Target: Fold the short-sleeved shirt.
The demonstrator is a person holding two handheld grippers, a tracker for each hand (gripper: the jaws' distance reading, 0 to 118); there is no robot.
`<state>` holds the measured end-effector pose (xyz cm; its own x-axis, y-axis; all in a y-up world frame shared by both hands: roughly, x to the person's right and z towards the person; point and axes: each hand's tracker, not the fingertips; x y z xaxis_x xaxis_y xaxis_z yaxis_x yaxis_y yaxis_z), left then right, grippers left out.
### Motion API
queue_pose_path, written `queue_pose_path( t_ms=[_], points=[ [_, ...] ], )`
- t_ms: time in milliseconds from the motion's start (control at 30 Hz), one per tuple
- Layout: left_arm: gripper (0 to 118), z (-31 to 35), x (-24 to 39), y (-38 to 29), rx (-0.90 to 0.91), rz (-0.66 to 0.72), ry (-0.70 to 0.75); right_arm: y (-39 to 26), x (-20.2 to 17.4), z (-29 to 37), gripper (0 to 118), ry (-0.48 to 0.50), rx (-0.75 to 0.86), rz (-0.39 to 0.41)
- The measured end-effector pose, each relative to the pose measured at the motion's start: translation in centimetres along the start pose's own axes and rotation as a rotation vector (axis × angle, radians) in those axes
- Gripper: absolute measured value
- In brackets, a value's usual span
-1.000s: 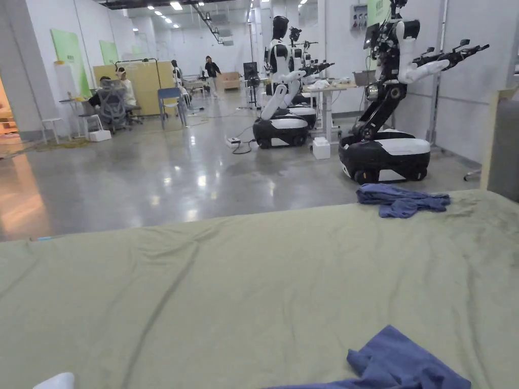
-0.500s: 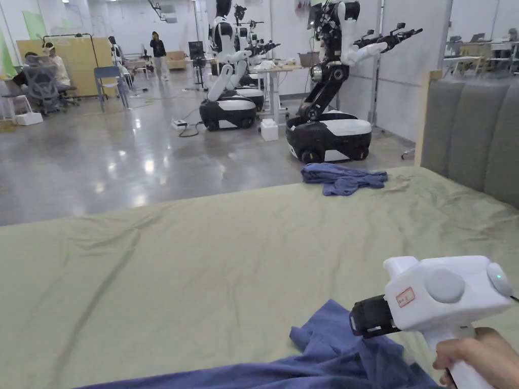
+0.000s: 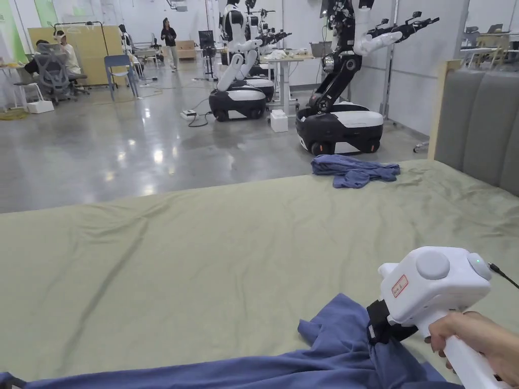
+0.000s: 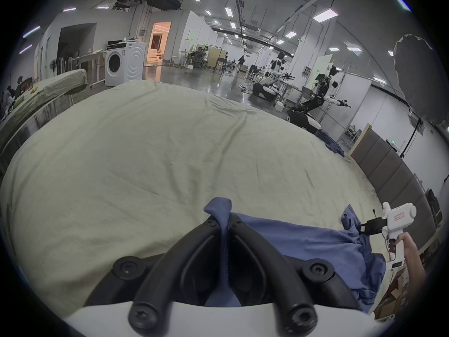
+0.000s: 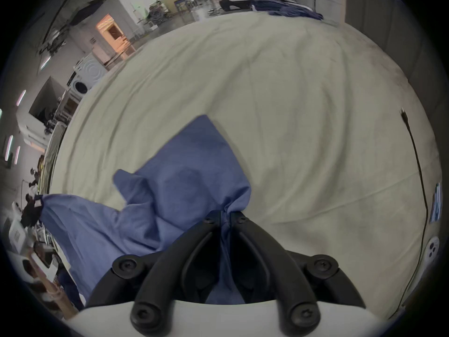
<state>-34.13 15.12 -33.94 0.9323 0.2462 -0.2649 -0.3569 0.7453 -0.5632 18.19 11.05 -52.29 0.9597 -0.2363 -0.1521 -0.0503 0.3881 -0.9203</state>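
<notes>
A blue short-sleeved shirt (image 3: 324,354) hangs stretched along the near edge of the bed, one sleeve flopped onto the green sheet (image 3: 228,243). My right gripper (image 3: 375,332), white with black jaws and held by a hand, is shut on the shirt's right end. In the right gripper view both jaws of the right gripper (image 5: 226,214) pinch bunched blue cloth (image 5: 184,179). In the left gripper view the left gripper (image 4: 224,220) is shut on the shirt's other end (image 4: 303,240), a tuft sticking up past the tips. The right gripper (image 4: 364,229) shows far right there.
A second crumpled blue garment (image 3: 355,171) lies at the bed's far edge. A grey padded headboard (image 3: 479,121) rises on the right. Beyond the bed are a shiny floor, wheeled humanoid robots (image 3: 344,116), desks and people. A black cable (image 5: 418,162) trails over the sheet.
The head camera has turned right and down. The right gripper has come into view and settled slightly lower, and more of the stretched shirt shows along the near edge.
</notes>
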Motion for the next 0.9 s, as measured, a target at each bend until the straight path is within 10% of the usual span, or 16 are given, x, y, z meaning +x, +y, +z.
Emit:
queue_pose_path(
  t_ms=[900],
  points=[
    [3,12.9,2.7,18.0,0.302,-0.077,0.026,9.4,-2.3,27.0,8,0.274,0.499,-0.092]
  ],
)
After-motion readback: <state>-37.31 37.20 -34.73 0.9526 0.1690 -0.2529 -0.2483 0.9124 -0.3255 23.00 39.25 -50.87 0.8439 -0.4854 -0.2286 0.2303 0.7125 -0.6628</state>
